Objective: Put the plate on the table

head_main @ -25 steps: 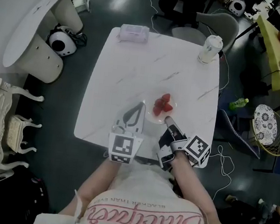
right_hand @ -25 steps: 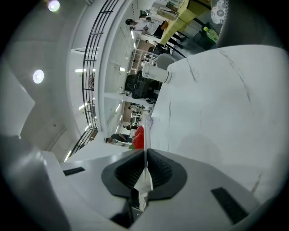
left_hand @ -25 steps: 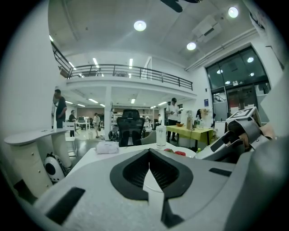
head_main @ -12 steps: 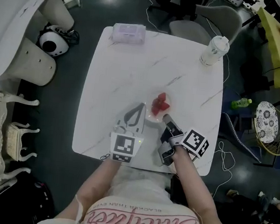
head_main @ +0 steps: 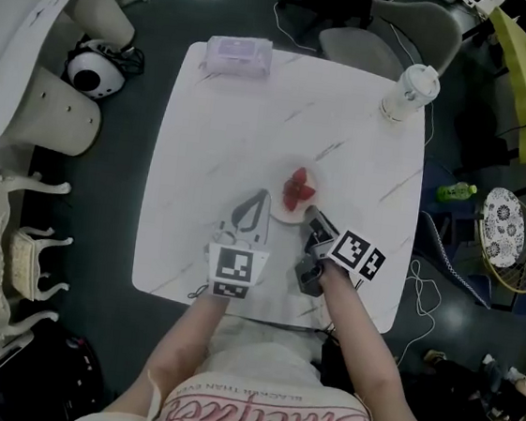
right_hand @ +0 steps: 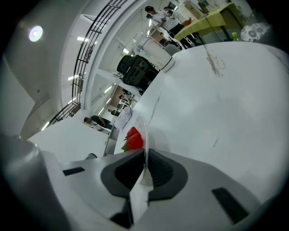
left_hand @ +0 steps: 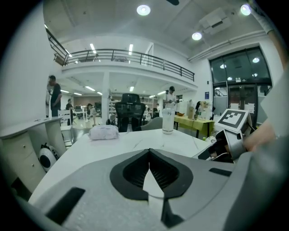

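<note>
Plate [head_main: 281, 215], judged light, stiff and slippery, is clamped at its thin near rim by the right gripper [head_main: 311, 217]; strawberries [head_main: 295, 190] could be spilled. Left gripper [head_main: 256, 204] is pinched together, empty.

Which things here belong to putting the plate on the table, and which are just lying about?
In the job: plate, strawberries on it, right gripper shut on its rim, table.
Lying about: lidded cup, wipes packet, left gripper, shut and empty.

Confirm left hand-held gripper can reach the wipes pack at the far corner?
Probably yes: only bare table lies between the left hand-held gripper and the wipes pack; the plate sits to its right.
</note>
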Action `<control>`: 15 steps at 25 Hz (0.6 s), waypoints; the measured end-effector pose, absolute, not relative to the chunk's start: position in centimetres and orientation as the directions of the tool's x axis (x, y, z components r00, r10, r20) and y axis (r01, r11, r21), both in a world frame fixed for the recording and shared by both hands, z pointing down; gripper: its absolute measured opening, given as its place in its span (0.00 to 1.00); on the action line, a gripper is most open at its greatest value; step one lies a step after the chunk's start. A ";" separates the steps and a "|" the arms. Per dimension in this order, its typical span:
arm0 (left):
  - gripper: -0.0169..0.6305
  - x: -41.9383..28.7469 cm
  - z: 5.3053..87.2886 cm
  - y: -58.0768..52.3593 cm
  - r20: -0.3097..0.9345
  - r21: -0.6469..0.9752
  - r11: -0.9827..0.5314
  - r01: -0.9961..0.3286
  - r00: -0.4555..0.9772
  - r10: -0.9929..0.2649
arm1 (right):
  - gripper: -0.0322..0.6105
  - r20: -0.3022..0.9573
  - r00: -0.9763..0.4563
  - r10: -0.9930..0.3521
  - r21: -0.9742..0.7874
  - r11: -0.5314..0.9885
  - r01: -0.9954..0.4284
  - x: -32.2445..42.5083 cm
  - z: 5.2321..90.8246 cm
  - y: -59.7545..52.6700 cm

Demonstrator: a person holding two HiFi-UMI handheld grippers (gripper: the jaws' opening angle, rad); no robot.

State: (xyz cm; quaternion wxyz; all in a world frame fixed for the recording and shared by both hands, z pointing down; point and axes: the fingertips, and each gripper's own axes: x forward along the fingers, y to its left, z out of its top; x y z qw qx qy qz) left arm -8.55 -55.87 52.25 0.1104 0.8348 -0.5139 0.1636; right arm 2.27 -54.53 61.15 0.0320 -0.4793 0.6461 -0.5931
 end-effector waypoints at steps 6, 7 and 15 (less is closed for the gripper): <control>0.03 -8.7 53.0 -56.5 0.401 0.026 -0.433 -0.901 0.406 -0.821 | 0.10 0.618 -0.436 -0.654 -0.643 -0.102 -0.759 3.0 62.0 -55.9; 0.03 -8.7 53.1 -56.6 0.403 0.028 -0.430 -0.902 0.404 -0.821 | 0.12 0.636 -0.415 -0.651 -0.611 -0.097 -0.786 3.2 62.1 -56.1; 0.03 -8.3 53.7 -56.4 0.414 0.028 -0.430 -0.902 0.402 -0.817 | 0.17 0.735 -0.266 -0.624 -0.404 -0.087 -0.911 4.1 63.0 -56.3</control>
